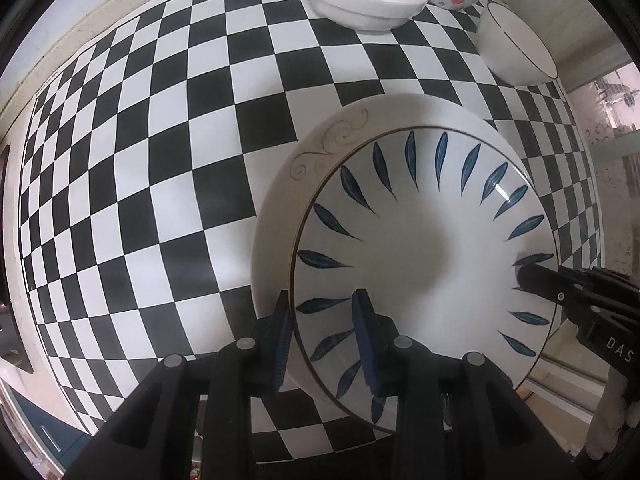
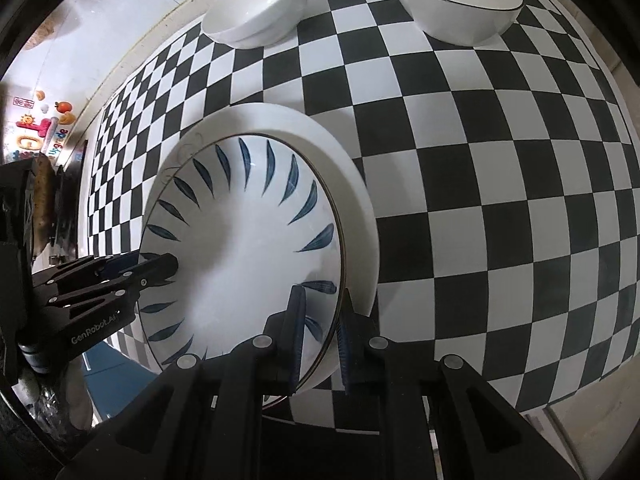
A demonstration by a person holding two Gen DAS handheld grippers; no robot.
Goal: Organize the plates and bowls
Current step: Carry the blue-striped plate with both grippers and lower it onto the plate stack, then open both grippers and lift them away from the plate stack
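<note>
The left claw [image 1: 324,336] is pinching the rim of the blue-leaf plate [image 1: 420,248] at about 8 o'clock, and the right claw [image 2: 320,336] is pinching the same rim at about 4 o'clock. The plate is sitting over the bigger white plate [image 1: 280,208] on the checkered table [image 1: 160,160]. To do it well, both claws should be going down together, keeping the plate flat and in the middle.

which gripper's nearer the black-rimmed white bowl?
Right. The right gripper clamps the blue-leaf plate on the rim facing the black-rimmed bowl; the left gripper clamps the opposite rim, farther away.
</note>
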